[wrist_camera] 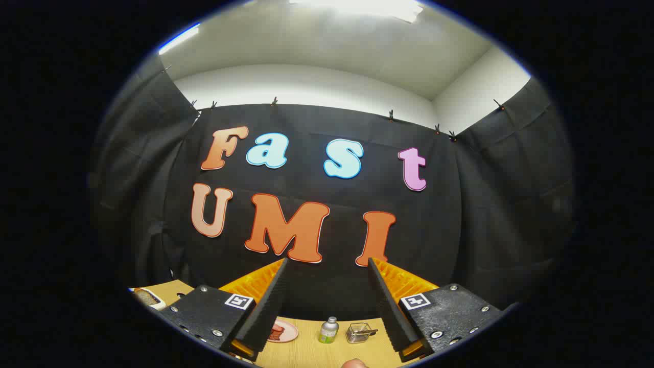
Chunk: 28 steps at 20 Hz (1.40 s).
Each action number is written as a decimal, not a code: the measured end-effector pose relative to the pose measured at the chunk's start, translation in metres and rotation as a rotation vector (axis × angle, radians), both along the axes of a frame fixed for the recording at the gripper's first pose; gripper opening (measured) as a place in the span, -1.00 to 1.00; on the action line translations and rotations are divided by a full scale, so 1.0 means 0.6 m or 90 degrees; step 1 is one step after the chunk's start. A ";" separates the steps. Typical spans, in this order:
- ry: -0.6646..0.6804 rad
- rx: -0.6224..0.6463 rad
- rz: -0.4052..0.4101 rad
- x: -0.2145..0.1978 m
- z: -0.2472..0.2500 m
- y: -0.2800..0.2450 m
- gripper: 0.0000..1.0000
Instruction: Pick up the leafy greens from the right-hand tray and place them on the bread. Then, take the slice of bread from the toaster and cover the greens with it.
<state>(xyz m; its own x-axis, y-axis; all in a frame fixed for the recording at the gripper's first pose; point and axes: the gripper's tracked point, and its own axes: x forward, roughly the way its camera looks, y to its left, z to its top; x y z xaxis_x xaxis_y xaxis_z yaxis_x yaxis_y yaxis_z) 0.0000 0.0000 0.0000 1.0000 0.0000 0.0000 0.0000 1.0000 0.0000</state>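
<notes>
The gripper (327, 266) is raised and aimed at the booth's black cloth wall, its two fingers (268, 301) spread wide apart with nothing between them. Each finger carrier bears a small square marker on its top face.

Below the open gap, low on the wooden table (306, 352), three small things stand in a loose row. Just inside the left finger is a pink plate (283, 331) with a reddish-brown piece of food on it, partly hidden by that finger. Beside it, roughly midway between the fingers, stands a small bottle (328, 330) with a silver cap and a green label. Next to the bottle, nearer the right finger, is a small clear container (359, 332) holding something dark that I cannot make out.

Outside the left finger, past its carrier, a slice of bread (145, 296) lies on a white tray at the table's far left, well apart from the fingertips.

A rounded pale shape, too little of it visible to identify, pokes in at the table's near edge.
</notes>
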 end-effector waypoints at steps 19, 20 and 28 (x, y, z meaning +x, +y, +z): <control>0.071 -0.015 0.011 -0.025 -0.051 0.023 0.79; 0.082 -0.013 0.019 -0.029 -0.059 0.030 0.79; 0.248 0.024 0.052 -0.058 -0.204 0.047 0.80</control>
<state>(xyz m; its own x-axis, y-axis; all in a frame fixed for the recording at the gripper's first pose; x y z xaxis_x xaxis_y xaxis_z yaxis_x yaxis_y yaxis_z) -0.0351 0.0283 -0.1222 0.9217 0.0872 -0.3781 -0.0727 0.9960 0.0524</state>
